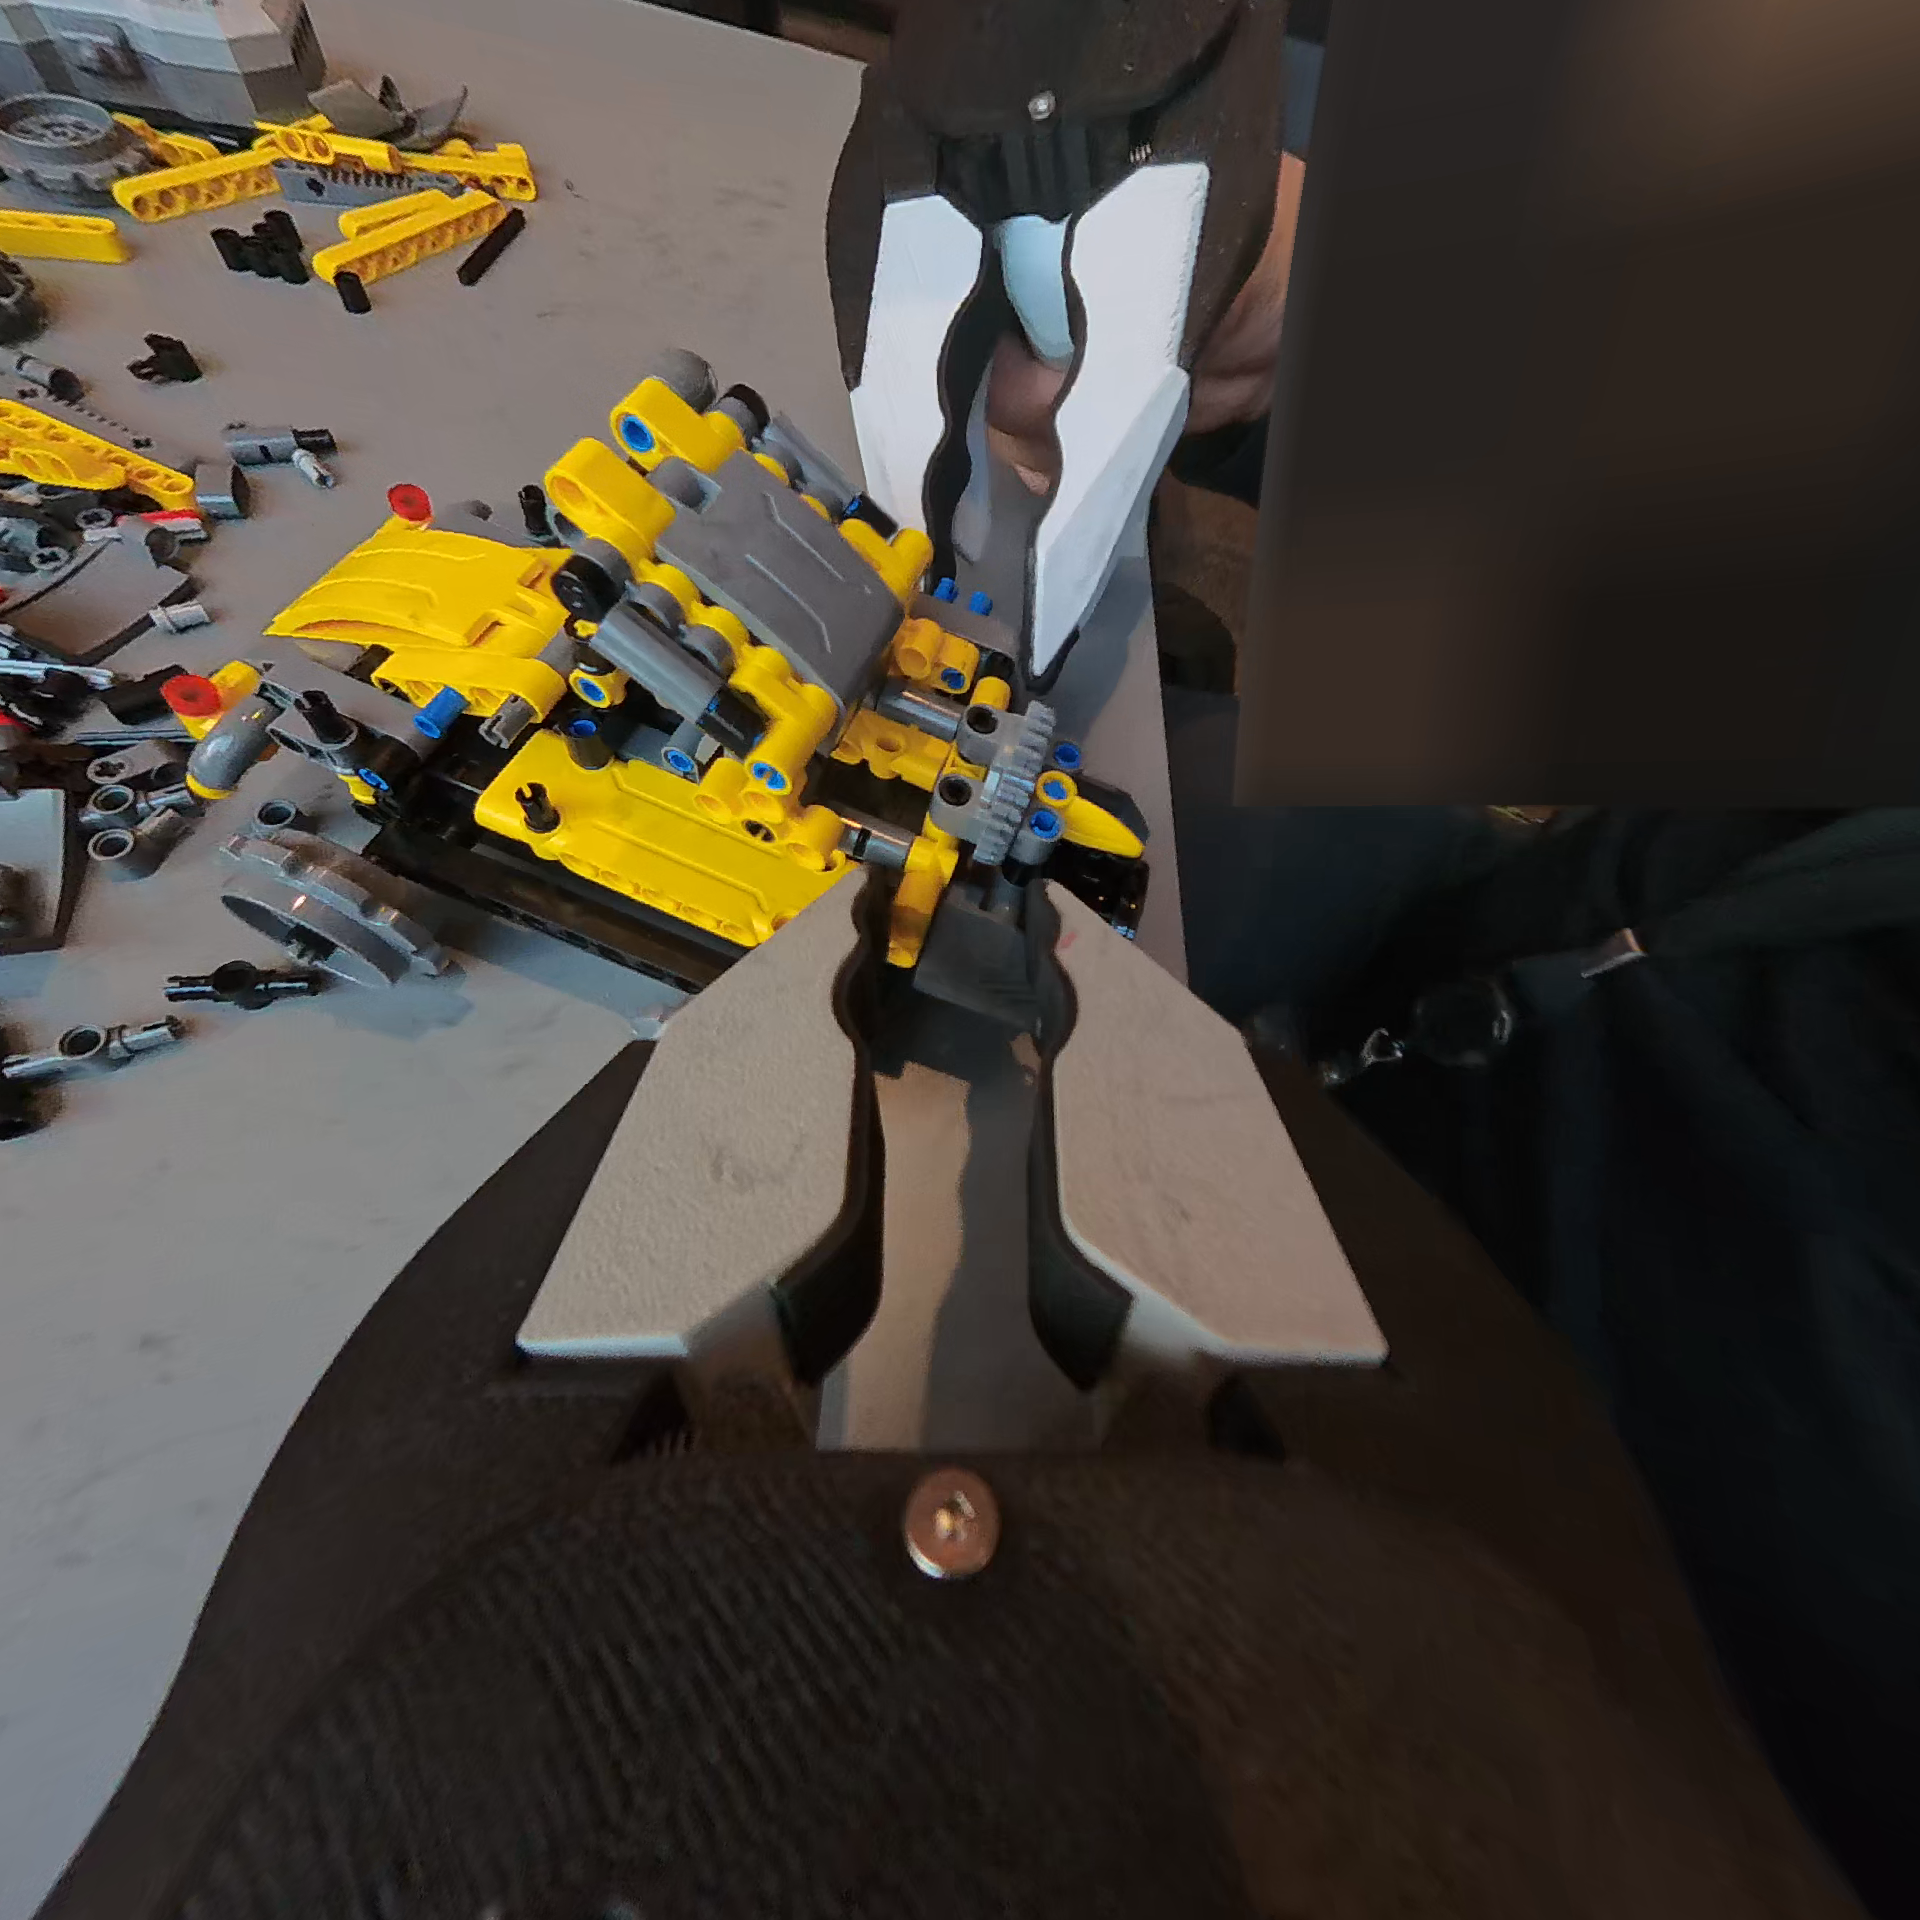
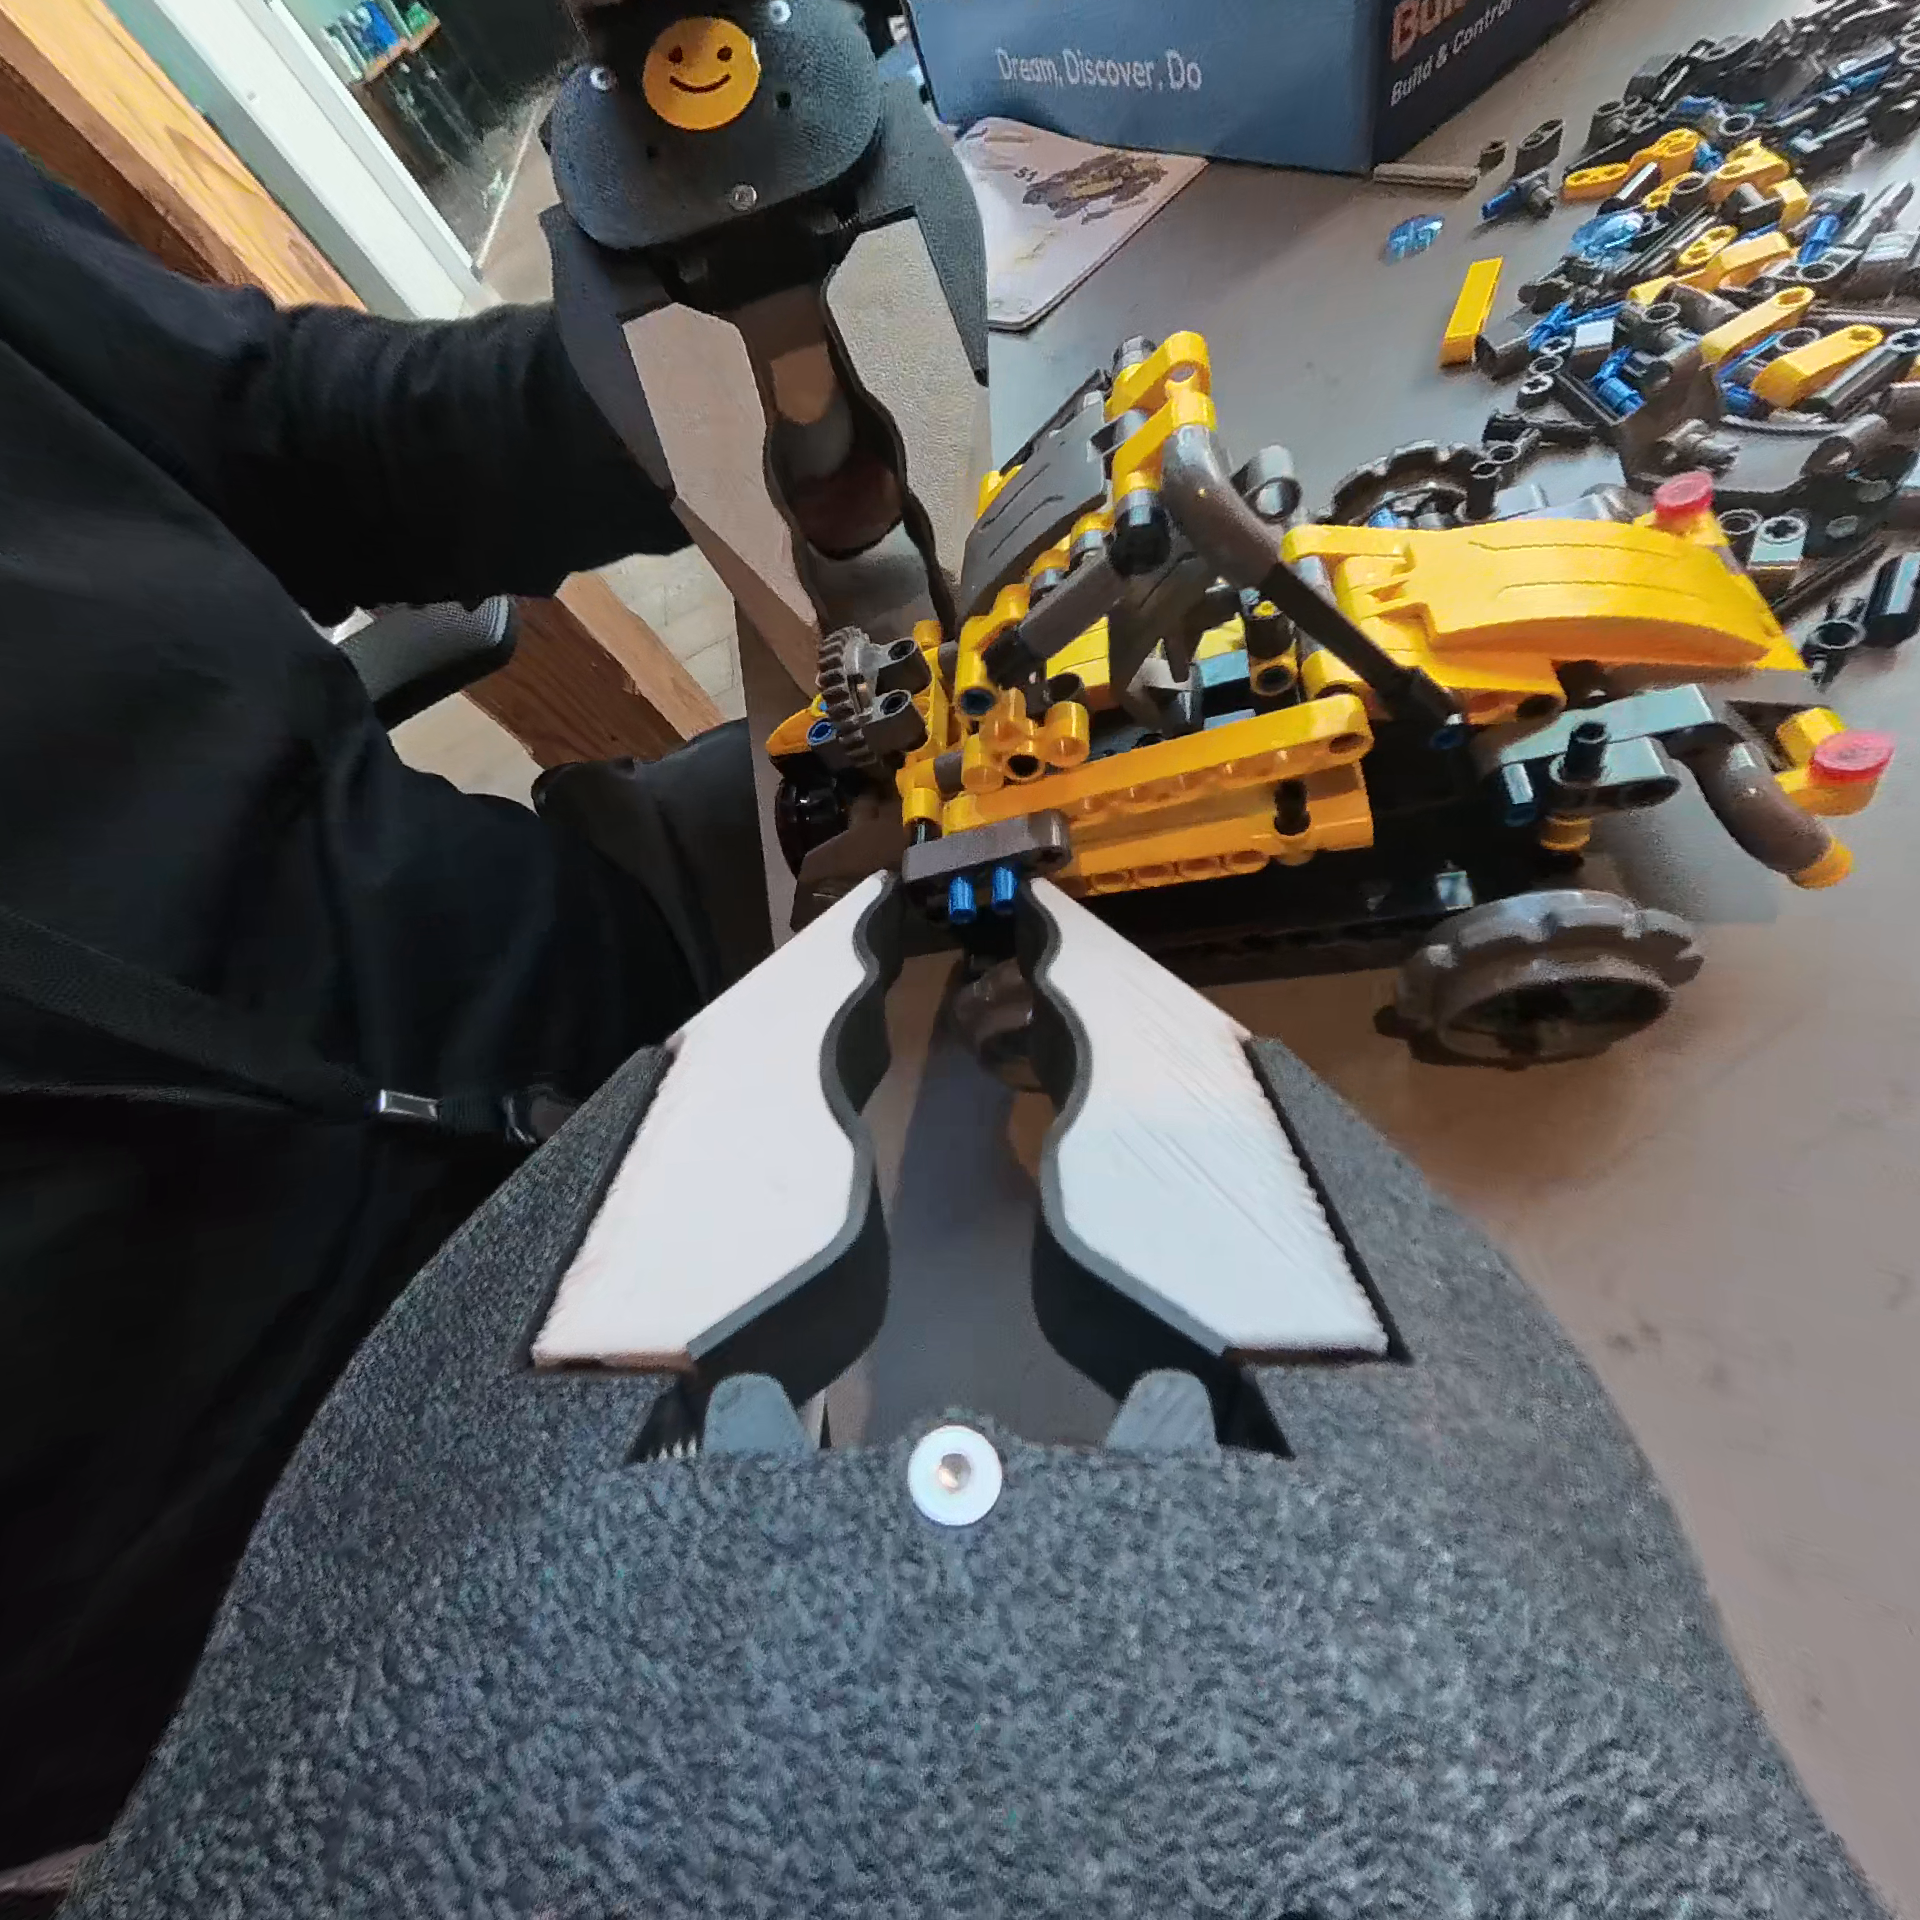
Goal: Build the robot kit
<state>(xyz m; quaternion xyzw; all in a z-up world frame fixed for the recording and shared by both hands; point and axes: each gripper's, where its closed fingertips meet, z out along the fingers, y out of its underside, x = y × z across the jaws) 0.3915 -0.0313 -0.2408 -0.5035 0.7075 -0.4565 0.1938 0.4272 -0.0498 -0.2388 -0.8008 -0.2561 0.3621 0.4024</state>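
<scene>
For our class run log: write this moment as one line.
left gripper: shut on dark block of yellow model vehicle | right gripper: shut on grey beam with blue pins | table: loose parts

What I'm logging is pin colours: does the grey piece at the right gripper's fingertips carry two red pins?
Not red: the two pins on the grey piece at the right gripper fingertips are blue, as the right wrist view shows.

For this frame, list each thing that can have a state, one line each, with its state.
left gripper: shut on the model's dark end block.
right gripper: shut on a dark beam with blue pins.
yellow vehicle model: partly built, resting at the table edge.
grey gear: mounted on the model's end, upright.
grey wheel: fitted on the model.
loose parts: scattered on the grey table.
</scene>
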